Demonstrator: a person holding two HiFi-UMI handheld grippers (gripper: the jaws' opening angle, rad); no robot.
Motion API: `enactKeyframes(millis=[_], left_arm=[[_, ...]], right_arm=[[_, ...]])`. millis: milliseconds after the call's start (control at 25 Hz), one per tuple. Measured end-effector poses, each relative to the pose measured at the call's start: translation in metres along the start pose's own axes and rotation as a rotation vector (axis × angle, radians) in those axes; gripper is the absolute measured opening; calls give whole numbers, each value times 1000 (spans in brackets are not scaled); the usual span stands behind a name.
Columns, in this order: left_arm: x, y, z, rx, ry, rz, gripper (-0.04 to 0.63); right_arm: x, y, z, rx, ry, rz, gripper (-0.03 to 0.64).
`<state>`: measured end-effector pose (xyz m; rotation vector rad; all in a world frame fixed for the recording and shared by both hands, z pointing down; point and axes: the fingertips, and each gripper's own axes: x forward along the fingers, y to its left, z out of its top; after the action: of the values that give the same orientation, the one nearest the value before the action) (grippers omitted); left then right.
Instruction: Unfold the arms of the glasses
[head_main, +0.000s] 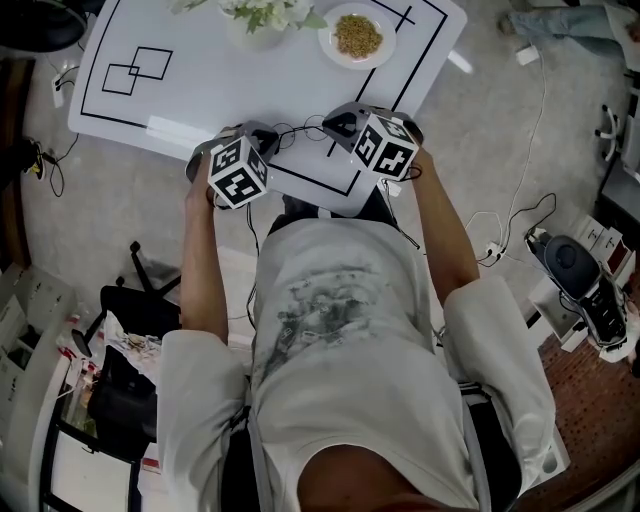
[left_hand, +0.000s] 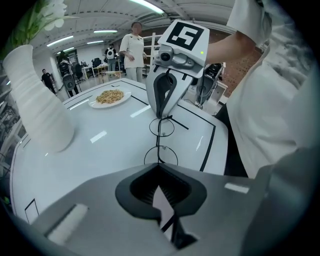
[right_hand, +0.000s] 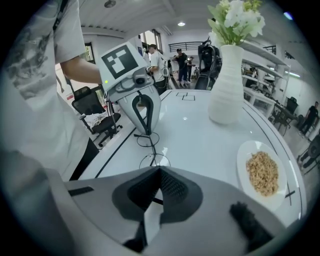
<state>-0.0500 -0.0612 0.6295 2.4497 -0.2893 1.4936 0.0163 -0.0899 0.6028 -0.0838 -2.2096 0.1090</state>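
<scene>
Thin black round-lens glasses (left_hand: 161, 150) hang just above the white table (left_hand: 100, 150), stretched between my two grippers. In the left gripper view my left gripper (left_hand: 159, 166) is shut on the near end of the glasses. The right gripper (left_hand: 161, 116) is shut on their far end, where one thin arm sticks out to the right. From the right gripper view the glasses (right_hand: 151, 150) run from my right gripper (right_hand: 160, 169) to the left gripper (right_hand: 147, 132). In the head view the marker cubes hide both pairs of jaws, and only a bit of glasses (head_main: 300, 130) wire shows.
A white ribbed vase (right_hand: 226, 85) with white flowers and a plate of grain (right_hand: 262, 173) stand further in on the table. Black lines (left_hand: 209, 145) mark the tabletop near its edge. People stand in the room behind, and an office chair (right_hand: 95, 117) is beside the table.
</scene>
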Motion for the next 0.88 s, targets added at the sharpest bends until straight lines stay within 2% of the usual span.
enactKeyframes(millis=[480, 680, 880], left_arm=[[-14, -3, 11, -46, -83, 22, 6], [-19, -2, 15, -55, -110, 36, 6], [-26, 1, 17, -78, -139, 53, 6]], right_arm=[[-16, -6, 3, 114, -106, -54, 14], [-20, -8, 1, 226, -173, -67, 14], [-26, -9, -4, 271, -201, -86, 14]])
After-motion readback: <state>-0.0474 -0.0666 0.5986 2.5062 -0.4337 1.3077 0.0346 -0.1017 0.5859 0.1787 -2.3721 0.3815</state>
